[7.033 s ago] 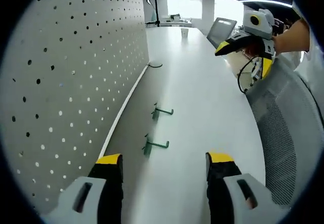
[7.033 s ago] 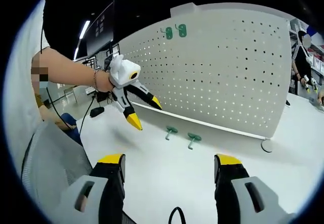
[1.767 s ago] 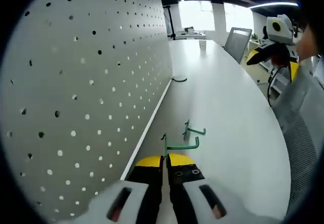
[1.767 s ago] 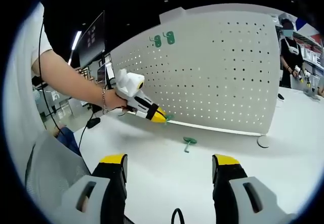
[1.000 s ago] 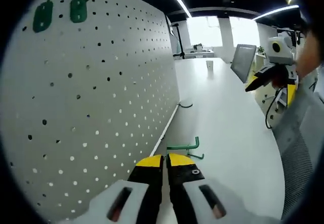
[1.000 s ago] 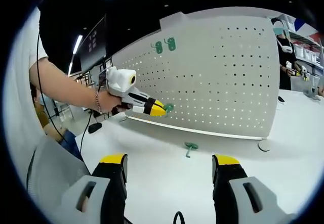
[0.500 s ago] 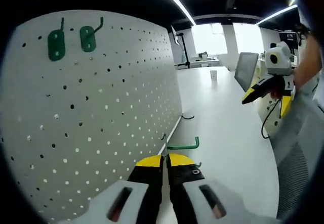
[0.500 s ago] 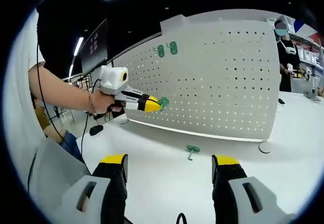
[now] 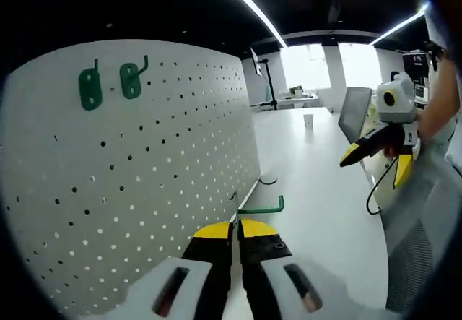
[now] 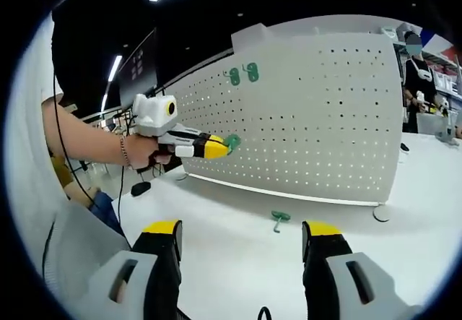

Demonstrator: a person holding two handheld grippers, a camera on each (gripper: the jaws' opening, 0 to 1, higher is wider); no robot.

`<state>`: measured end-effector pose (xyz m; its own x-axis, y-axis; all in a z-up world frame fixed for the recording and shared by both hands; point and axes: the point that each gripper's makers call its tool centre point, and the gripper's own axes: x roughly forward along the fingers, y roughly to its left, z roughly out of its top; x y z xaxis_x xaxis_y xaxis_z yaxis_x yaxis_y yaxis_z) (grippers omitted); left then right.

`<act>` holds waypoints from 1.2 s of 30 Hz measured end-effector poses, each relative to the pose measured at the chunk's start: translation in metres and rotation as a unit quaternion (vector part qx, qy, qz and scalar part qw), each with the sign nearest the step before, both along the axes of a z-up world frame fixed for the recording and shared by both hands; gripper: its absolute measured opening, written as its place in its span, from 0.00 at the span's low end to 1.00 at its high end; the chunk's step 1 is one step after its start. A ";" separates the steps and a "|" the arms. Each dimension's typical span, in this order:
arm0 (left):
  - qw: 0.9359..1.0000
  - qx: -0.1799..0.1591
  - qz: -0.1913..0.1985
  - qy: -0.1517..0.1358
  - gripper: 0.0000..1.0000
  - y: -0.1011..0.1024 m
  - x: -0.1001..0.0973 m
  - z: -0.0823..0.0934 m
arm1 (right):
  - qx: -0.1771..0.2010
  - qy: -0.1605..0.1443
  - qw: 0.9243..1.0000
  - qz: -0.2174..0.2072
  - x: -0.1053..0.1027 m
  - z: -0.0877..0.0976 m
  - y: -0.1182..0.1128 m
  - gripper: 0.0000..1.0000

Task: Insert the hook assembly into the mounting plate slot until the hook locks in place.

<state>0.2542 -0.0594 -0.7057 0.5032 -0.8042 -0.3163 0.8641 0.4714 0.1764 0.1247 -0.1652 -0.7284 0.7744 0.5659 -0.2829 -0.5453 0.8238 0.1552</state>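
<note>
Carry step: left tool (image 9: 236, 227) clenched on green hook (image 9: 258, 207), lifted off tabletop (image 9: 317, 183), near the pegboard (image 9: 144, 183) face. Right tool (image 10: 242, 237) released, idle over tabletop, well apart. Next: line hook's back plate up with a free row of holes, push in until seated. Two hooks (image 9: 108, 84) already mounted at top corner; plenty of bare board below. Spare hook (image 10: 279, 220) on tabletop near board base.

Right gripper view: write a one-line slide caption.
Left claw holds a green hook raised before the white pegboard; another hook lies on the table.
</note>
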 end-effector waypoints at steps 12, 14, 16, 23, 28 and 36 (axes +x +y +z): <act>0.999 -0.034 0.013 -0.014 0.03 0.004 -0.018 0.018 | 0.001 -0.004 1.000 0.006 -0.003 0.003 0.003 0.65; 0.999 -0.047 0.018 -0.014 0.03 0.005 -0.020 0.022 | 0.001 -0.006 1.000 0.006 -0.004 0.004 0.003 0.65; 0.998 -0.052 0.021 -0.020 0.03 0.007 -0.023 0.026 | 0.001 -0.006 1.000 0.006 -0.004 0.004 0.002 0.65; 0.997 -0.067 0.035 -0.027 0.03 0.015 -0.029 0.035 | -0.001 -0.010 1.000 0.010 -0.004 0.005 0.005 0.65; 0.994 -0.095 0.042 -0.028 0.03 0.019 -0.034 0.047 | 0.001 -0.011 1.000 0.012 -0.005 0.006 0.007 0.65; 0.990 -0.128 0.047 -0.038 0.03 0.019 -0.046 0.062 | 0.001 -0.013 1.000 0.013 -0.005 0.007 0.006 0.65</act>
<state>0.2086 -0.0403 -0.6442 0.5943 -0.8015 -0.0673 0.8031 0.5868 0.1036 0.1193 -0.1589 -0.7209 0.7665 0.5865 -0.2617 -0.5702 0.8090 0.1429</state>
